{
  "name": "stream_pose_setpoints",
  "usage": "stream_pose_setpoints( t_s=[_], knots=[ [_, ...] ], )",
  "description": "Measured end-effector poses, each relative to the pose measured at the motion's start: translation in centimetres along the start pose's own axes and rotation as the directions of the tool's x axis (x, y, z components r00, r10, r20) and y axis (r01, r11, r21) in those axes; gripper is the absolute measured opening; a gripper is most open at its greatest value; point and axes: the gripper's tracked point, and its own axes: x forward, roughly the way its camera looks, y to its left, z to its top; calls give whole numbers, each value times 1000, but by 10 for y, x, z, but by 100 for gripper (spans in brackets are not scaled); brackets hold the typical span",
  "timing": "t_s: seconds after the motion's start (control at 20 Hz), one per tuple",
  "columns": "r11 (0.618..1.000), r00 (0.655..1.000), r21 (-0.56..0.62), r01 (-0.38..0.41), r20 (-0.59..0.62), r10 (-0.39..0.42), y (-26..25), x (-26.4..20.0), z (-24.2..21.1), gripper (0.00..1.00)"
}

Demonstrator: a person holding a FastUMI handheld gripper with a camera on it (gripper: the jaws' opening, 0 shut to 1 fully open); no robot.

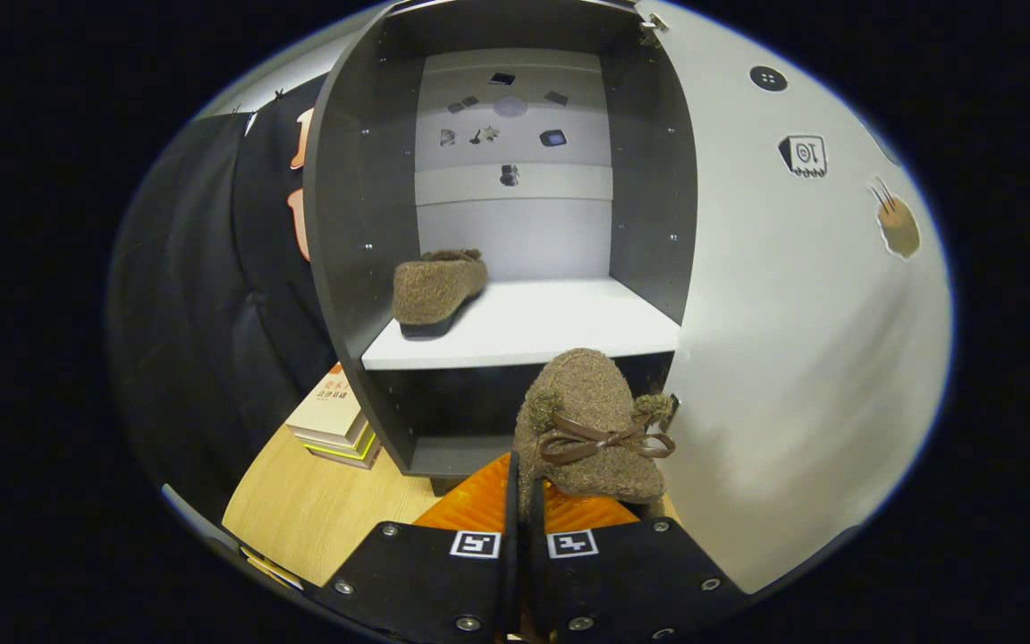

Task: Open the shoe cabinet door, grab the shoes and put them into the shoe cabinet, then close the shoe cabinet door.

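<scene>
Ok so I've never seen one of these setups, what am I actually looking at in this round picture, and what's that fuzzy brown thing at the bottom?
The camera rides on a hand-held two-finger gripper, looking forward along its black fingers. They are pinched on the edge of a fuzzy brown shoe with a bow. Ahead stands the shoe cabinet, its door swung open beside the shoe. A matching shoe already sits on the white shelf. Some books lie on the wooden surface beside the cabinet.

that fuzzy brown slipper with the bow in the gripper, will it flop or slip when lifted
The fuzzy brown slipper with the ribbon bow is pinched at its rim by the gripper, so the soft upper probably sags. Its woolly surface likely resists slipping. It looks light, like its twin slipper on the white shelf.
</scene>
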Motion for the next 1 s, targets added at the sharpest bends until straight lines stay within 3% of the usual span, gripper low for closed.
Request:
stream_pose_setpoints(
  t_s=[0.7, 1.0],
  knots=[
    [996, 997, 55, -75, 23, 73, -15, 123, 131, 5],
    [993, 993, 33, -116, -36, 117, -8, 186, 144, 5]
  ],
)
